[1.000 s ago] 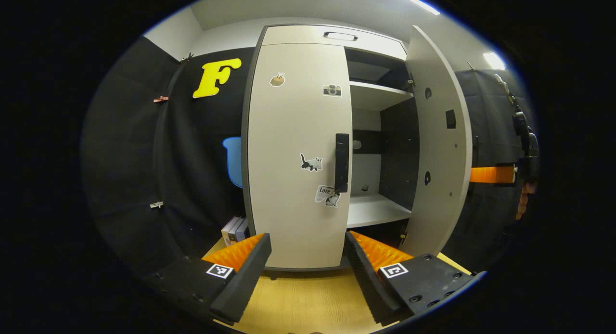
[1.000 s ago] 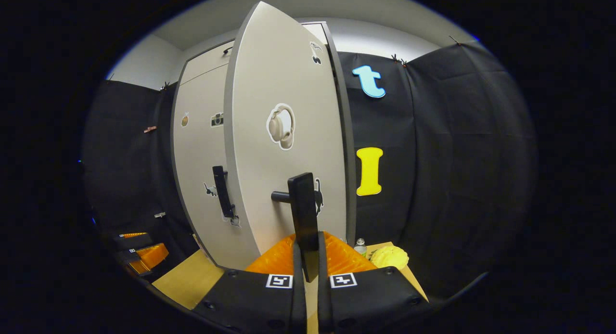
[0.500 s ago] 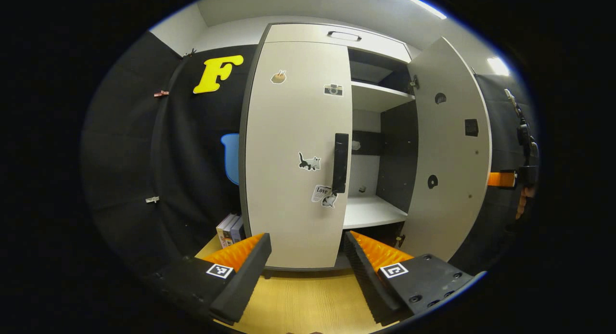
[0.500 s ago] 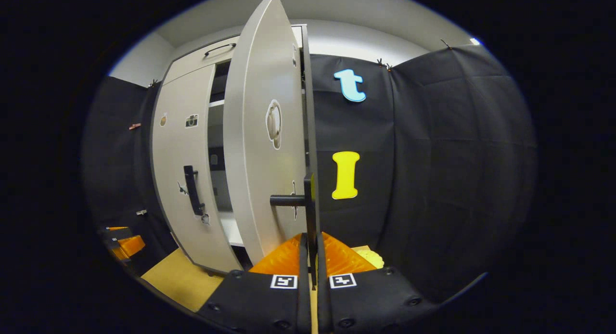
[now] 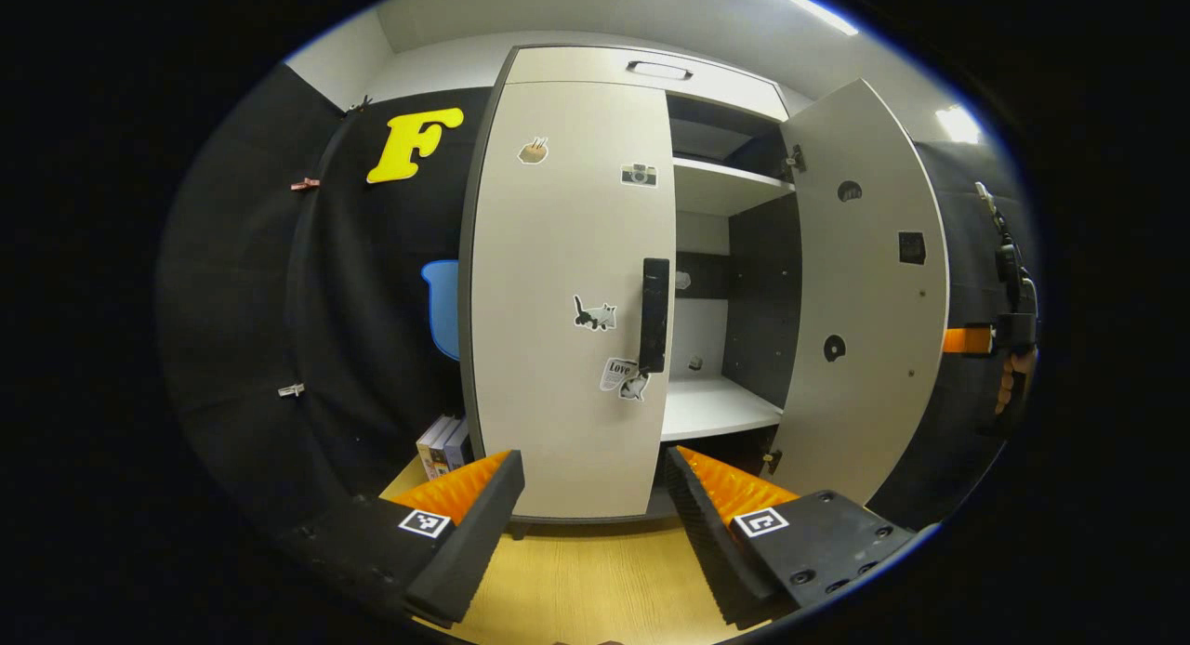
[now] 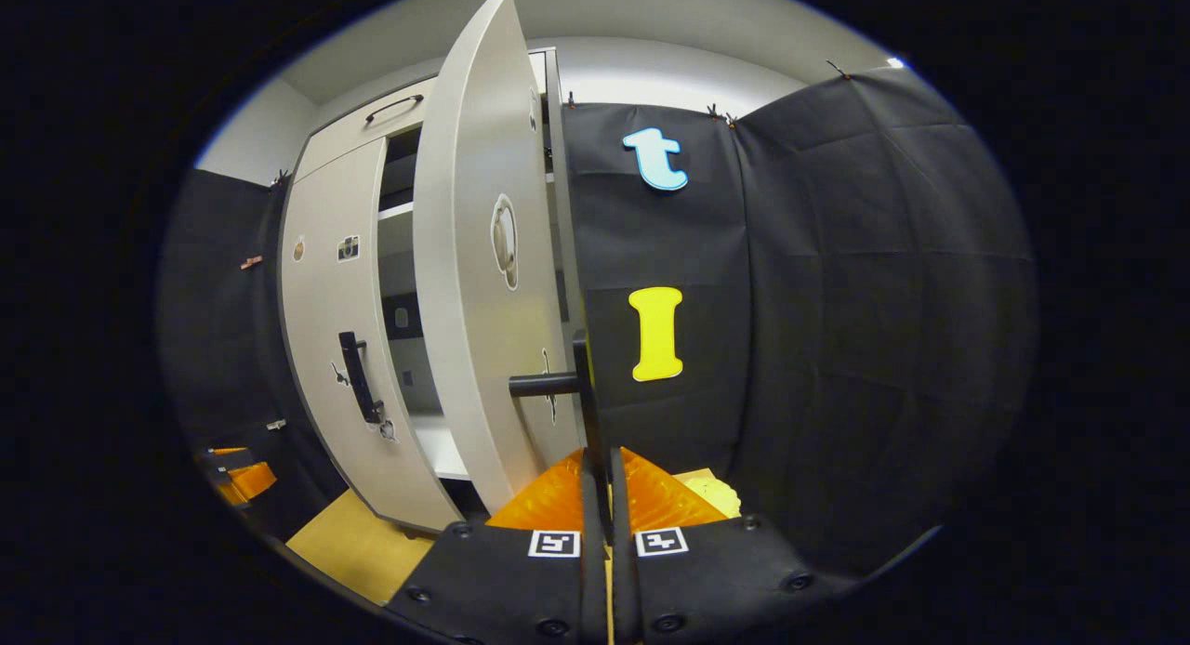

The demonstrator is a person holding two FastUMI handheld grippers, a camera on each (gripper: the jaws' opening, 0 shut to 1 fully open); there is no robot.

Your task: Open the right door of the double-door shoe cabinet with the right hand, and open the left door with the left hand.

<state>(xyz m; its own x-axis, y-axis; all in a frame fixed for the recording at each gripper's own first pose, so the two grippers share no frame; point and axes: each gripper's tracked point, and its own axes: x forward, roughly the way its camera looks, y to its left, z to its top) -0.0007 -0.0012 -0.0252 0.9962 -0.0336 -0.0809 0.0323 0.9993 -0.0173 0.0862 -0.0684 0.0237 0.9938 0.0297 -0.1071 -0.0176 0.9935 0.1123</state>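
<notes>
In the left gripper view, my left tool hangs with its fingers spread wide and empty, facing the shoe cabinet that stands on the bench. The left door is shut flush; its handle is a dark vertical bar on the inner edge, well ahead of the tool and not yet touched. The right door stands swung out, bare shelves showing behind it, and the right tool is visible beyond its far edge. In the right gripper view, that right tool is clamped on the right door's handle, both fingers pressing the bar's thin edge. I judge these doors rigid, light panels on hinges — they should swing freely on an arc, not pull straight. The bar is stiff and smooth-looking, so the left tool should close across its middle span — squarely, to avoid sliding along it.
</notes>
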